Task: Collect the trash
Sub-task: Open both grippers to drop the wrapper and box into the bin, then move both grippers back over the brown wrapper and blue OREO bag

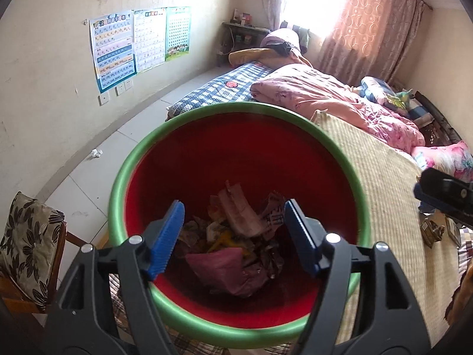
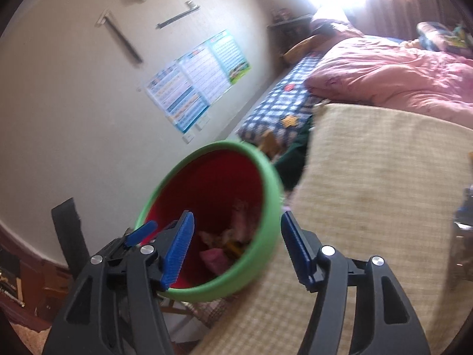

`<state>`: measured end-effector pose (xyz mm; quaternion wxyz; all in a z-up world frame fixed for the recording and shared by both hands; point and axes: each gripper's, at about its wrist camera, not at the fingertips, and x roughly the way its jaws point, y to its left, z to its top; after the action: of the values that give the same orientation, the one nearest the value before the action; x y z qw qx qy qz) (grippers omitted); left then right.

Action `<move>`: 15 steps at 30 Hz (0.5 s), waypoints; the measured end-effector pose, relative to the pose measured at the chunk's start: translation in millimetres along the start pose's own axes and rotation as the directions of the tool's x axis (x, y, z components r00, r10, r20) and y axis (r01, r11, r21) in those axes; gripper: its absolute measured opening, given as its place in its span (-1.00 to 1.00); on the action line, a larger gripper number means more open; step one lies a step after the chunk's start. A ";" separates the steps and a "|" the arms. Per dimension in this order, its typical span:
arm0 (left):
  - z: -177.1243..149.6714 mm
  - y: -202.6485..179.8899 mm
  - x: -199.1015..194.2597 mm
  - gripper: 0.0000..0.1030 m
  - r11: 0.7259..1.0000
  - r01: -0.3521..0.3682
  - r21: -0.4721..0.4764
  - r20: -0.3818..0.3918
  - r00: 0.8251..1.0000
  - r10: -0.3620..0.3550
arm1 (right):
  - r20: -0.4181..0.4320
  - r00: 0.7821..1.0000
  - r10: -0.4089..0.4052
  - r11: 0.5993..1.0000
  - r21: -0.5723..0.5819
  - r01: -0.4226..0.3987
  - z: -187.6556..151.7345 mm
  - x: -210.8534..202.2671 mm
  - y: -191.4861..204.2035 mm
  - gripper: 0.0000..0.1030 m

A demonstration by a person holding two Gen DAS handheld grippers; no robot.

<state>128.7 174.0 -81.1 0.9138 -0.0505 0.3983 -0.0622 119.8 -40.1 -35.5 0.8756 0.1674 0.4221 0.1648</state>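
A crumpled white paper scrap (image 1: 96, 153) lies uncollected on the floor by the wall, seen only by the left wrist camera. The red bin (image 1: 236, 112) already holds wrappers (image 1: 236, 236). Left gripper (image 1: 233, 236) and right gripper (image 2: 236, 248) both gape empty above it; the right view alone shows the left gripper's blue fingertip at the bin's left rim

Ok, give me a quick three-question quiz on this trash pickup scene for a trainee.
1. True or false: the red bin with the green rim is empty.
2. Where does the crumpled white paper lie? A) on the bed B) on the floor near the wall C) in the bin
3. Are the left gripper and the right gripper holding anything?

Key: 1 false, the bin holds wrappers and paper. 2 B. 3 No, both stand open with nothing between the fingers.
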 end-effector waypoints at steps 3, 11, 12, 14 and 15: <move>1.7 -18.5 -3.2 0.32 1.000 0.022 0.022 0.018 1.000 -0.022 | 0.037 0.998 -0.054 0.998 0.028 0.053 -3.4 -20.4 -22.9 0.18; -6.5 -97.8 -2.7 0.40 0.984 0.129 0.126 0.003 0.991 -0.131 | 0.114 0.977 -0.180 0.975 0.154 0.161 -13.5 -80.2 -97.9 0.22; -10.0 -113.1 -1.6 0.41 0.978 0.151 0.142 -0.010 0.988 -0.151 | 0.120 0.975 -0.189 0.972 0.163 0.169 -15.0 -86.3 -104.3 0.23; -16.3 -136.0 0.6 0.42 0.968 0.183 0.169 -0.032 0.983 -0.181 | 0.129 0.968 -0.213 0.965 0.180 0.188 -16.2 -101.0 -120.9 0.24; -20.5 -152.3 2.1 0.45 0.961 0.204 0.188 -0.046 0.979 -0.199 | 0.131 0.966 -0.222 0.963 0.188 0.195 -18.4 -107.4 -128.9 0.25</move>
<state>103.8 22.4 -74.9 0.8980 -0.0015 0.3952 -0.1935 60.8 -198.1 -28.6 0.8996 0.2093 0.3826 0.0210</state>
